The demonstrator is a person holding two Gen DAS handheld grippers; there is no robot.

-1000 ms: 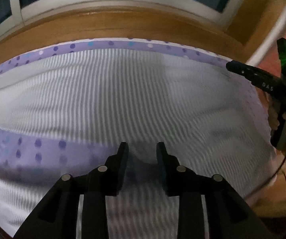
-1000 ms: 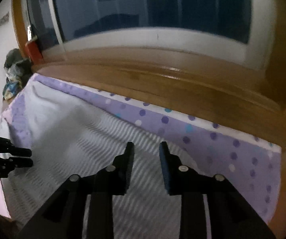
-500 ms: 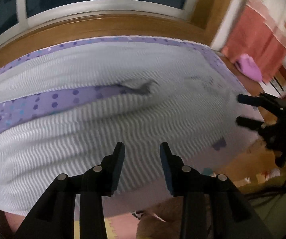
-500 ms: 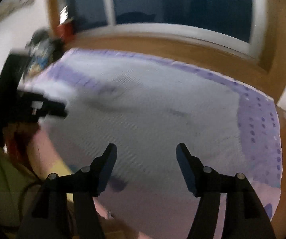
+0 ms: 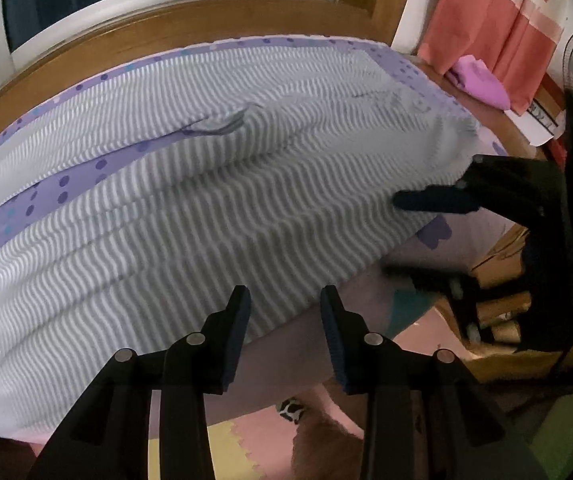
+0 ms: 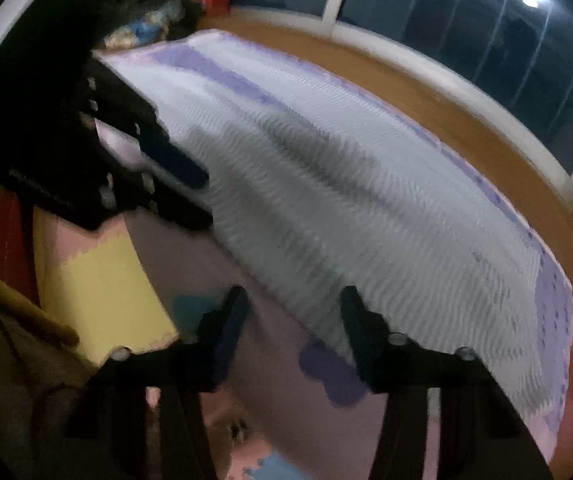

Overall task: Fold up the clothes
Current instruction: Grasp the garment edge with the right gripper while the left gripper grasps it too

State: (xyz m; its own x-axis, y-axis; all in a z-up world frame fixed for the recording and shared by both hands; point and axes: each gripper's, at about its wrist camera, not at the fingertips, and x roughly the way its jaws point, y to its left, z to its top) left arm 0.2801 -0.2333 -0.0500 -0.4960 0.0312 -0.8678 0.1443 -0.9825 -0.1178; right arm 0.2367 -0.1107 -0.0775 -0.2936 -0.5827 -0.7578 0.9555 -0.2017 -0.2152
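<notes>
While the left tool (image 5: pixel 285 300) hangs apart over the striped garment (image 5: pixel 206 208), the right tool (image 6: pixel 292 300) (empty) is closing.

Home bedroom: polka-dot bed (image 5: pixel 66 184), window (image 6: pixel 466 20).

Garment (image 5: pixel 214 216): grey-and-white striped knit, spread flat and wide over purple dotted sheet (image 5: pixel 66 188). Fills most of sheet; near hem runs along bed's front edge. Slanting gap at left shows strip of sheet between two striped parts. Small dark fold or crease near centre-top. Faint grey marks toward far right corner. In right wrist view (image 6: pixel 346 208), stripes blurred.
</notes>
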